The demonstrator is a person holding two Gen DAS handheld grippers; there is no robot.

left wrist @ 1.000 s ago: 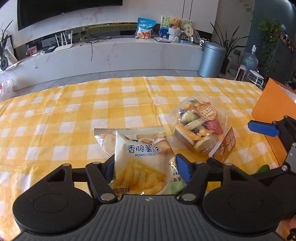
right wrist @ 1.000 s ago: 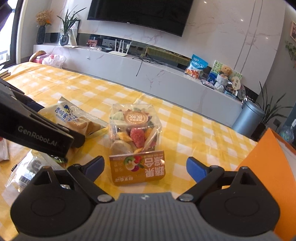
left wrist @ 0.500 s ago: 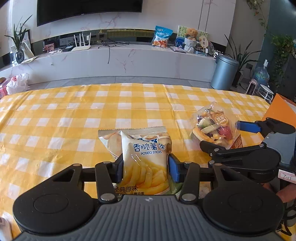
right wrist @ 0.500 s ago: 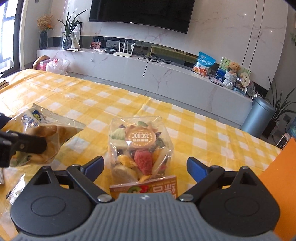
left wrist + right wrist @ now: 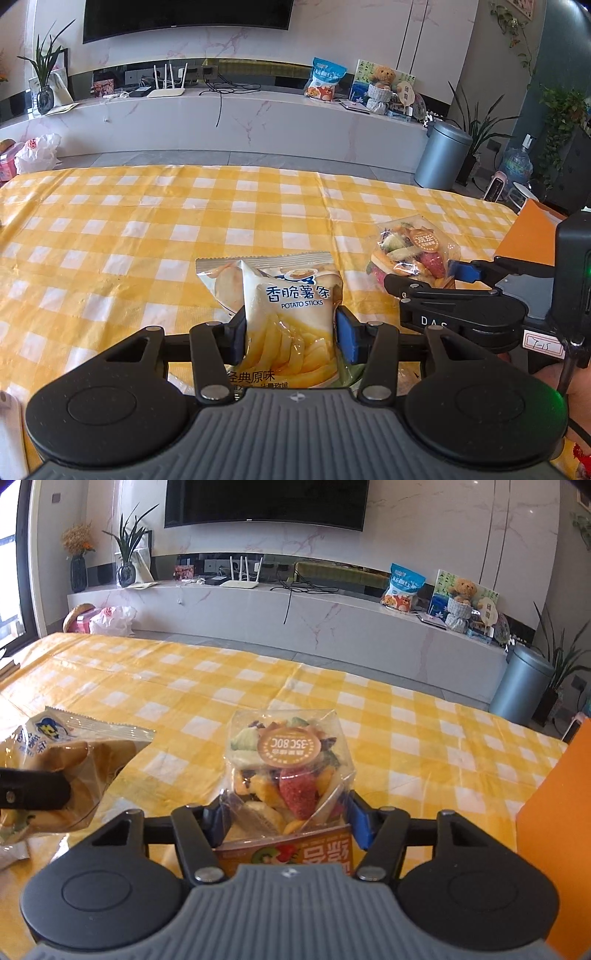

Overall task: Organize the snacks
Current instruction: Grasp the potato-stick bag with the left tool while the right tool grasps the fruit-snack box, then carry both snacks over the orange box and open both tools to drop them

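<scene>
Yellow-and-white checked cloth covered the bench, with a marble media unit, a wall screen and a grey bin behind it.

Left gripper: pinched on the potato sticks packet at about mid-height, pads pressed into both sides. The packet stood upright between the fingers; whether its lower edge was clear of the cloth could not be told.

Right gripper: jaws were closing around the clear dried fruit bag, just above its orange card label. The film already bulged against both pads, so contact was judged made, though the grip had not settled. The bag sat on the bench, right of the potato sticks packet.

An orange box stood at the right edge, presumably the destination.

Risks noted:
- The potato sticks packet was an air-filled pillow; it could squirm or rotate out during transfer, and harder pressure could crush the contents.
- Slick film on the dried fruit bag could slide through the pads if lifted before the closing ended; a hold low on a top-heavy bag could let it tip forward.
- Both grippers worked close together; crossing paths toward the box could cause a collision.
</scene>
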